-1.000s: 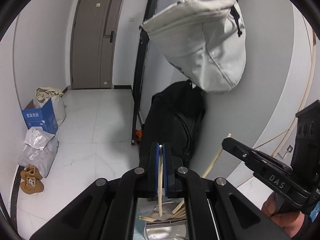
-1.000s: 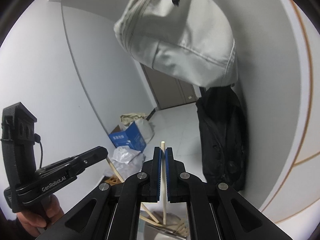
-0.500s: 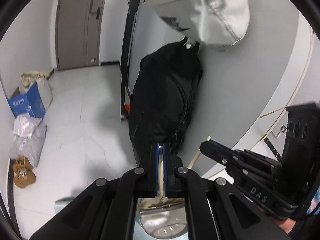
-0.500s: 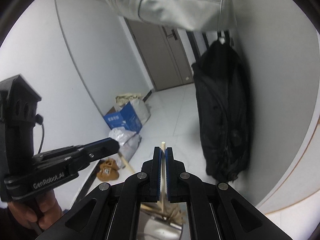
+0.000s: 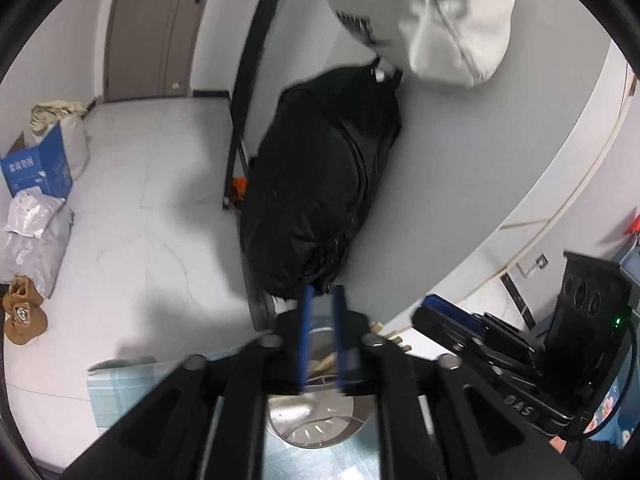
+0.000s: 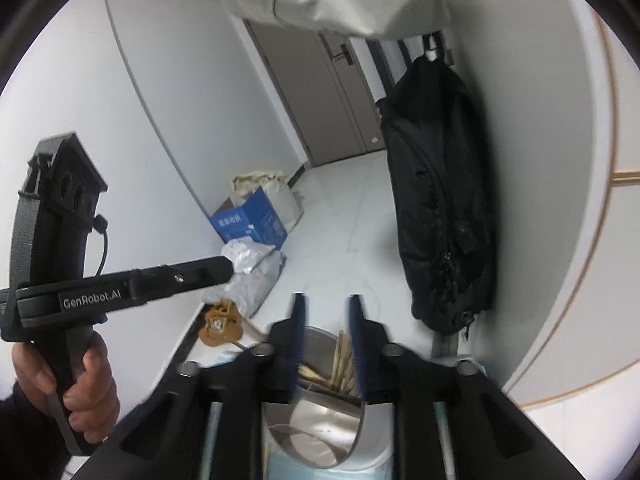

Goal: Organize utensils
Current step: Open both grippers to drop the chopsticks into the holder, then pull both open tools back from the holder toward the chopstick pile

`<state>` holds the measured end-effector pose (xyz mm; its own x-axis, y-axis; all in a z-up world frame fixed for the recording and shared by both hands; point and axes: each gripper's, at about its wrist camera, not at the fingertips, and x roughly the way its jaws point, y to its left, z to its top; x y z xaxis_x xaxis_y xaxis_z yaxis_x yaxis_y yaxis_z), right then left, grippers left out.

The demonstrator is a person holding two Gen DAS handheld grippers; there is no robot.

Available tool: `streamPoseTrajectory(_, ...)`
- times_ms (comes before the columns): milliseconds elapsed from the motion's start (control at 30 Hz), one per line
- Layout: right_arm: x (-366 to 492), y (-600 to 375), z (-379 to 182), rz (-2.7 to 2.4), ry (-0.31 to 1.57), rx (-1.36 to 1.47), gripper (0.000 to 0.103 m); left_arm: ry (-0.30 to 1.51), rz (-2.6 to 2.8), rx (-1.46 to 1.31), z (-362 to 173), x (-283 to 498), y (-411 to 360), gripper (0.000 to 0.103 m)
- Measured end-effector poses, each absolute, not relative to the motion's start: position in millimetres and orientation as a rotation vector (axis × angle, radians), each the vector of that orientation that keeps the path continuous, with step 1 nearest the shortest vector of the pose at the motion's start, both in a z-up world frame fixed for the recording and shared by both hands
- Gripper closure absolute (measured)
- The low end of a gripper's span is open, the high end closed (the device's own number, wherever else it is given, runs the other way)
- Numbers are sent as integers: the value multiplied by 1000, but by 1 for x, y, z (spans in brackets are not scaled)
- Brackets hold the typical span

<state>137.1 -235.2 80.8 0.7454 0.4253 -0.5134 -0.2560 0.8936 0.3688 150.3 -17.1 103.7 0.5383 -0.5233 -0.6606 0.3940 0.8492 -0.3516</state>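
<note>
Both your claws, left claw [image 5: 322, 336] and right claw [image 6: 328, 344], have just parted, empty, chopsticks [image 6: 344, 364] in the cup [image 6: 320, 432] at six o'clock.

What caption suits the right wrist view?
Open right hand-held gripper above a metal holder of wooden chopsticks.

My tongs are matte black plastic with round silver screws and blue pads [image 6: 299, 332] — the left gripper [image 6: 224, 270] reads "GenRobot.AI", the right gripper [image 5: 430, 312] "DAS" — and my sleeve [image 6: 16, 440] is dark.
</note>
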Motion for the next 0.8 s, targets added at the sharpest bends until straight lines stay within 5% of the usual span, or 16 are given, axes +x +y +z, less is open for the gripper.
streamPoseTrajectory(67,131,-238,87,371,612,289,73,810,-532,-176,112,143,-11,62)
streamPoseTrajectory(167,122,-241,94,364,590,300,66,764,-497,-203,117,138,-3,48)
streamPoseTrajectory(233,115,-243,99,359,576,309,54,751,-466,-216,120,132,3,46)
streamPoseTrajectory(500,87,-236,115,365,520,298,42,708,-373,-184,122,104,7,45)
streamPoseTrajectory(633,73,-231,120,369,501,291,35,672,-342,-174,127,88,6,32)
streamPoseTrajectory(800,53,-228,124,375,485,283,28,636,-309,-144,129,70,2,32)
